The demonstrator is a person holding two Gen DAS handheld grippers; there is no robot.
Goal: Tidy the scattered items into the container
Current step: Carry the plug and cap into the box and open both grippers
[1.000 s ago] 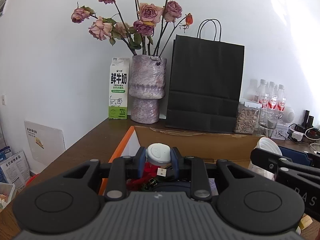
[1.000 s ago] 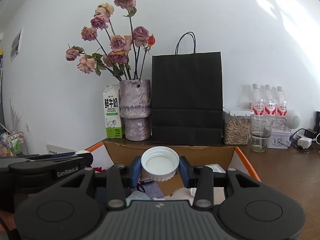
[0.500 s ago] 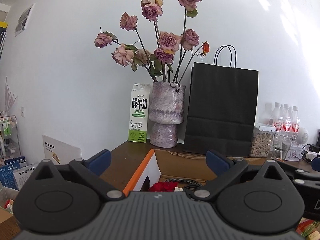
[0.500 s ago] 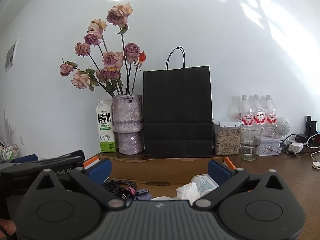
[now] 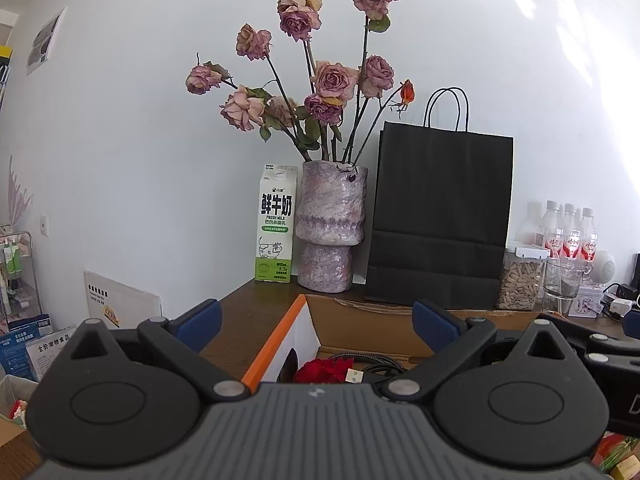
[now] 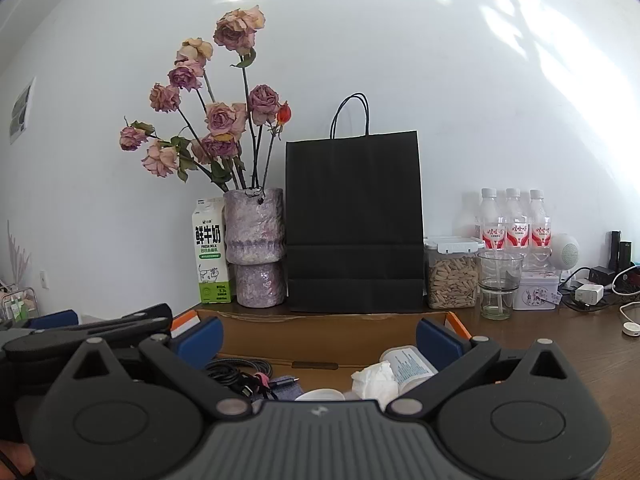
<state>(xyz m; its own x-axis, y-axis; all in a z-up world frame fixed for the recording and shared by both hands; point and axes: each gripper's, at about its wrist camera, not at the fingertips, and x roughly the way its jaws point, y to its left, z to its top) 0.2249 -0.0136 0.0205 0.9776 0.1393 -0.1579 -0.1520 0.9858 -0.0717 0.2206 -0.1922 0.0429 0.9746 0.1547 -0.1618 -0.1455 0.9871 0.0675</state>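
An open cardboard box (image 5: 360, 330) with an orange edge sits on the brown table; it also shows in the right wrist view (image 6: 320, 340). Inside lie a red item (image 5: 326, 370), black cables (image 6: 236, 374), a crumpled tissue (image 6: 374, 378), a white lid (image 6: 320, 394) and a white printed container (image 6: 410, 364). My left gripper (image 5: 316, 320) is open and empty above the box's left end. My right gripper (image 6: 318, 336) is open and empty above the box's near side.
Against the white wall stand a milk carton (image 5: 276, 224), a purple vase of dried roses (image 5: 330, 228), a black paper bag (image 6: 354, 224), a jar of seeds (image 6: 452, 274), a glass (image 6: 498, 280) and water bottles (image 6: 516, 224). Chargers and cables (image 6: 592, 292) lie at the right.
A second ago each gripper was shut on a white lid over the box. Both have since opened and lifted; the lids are no longer held.
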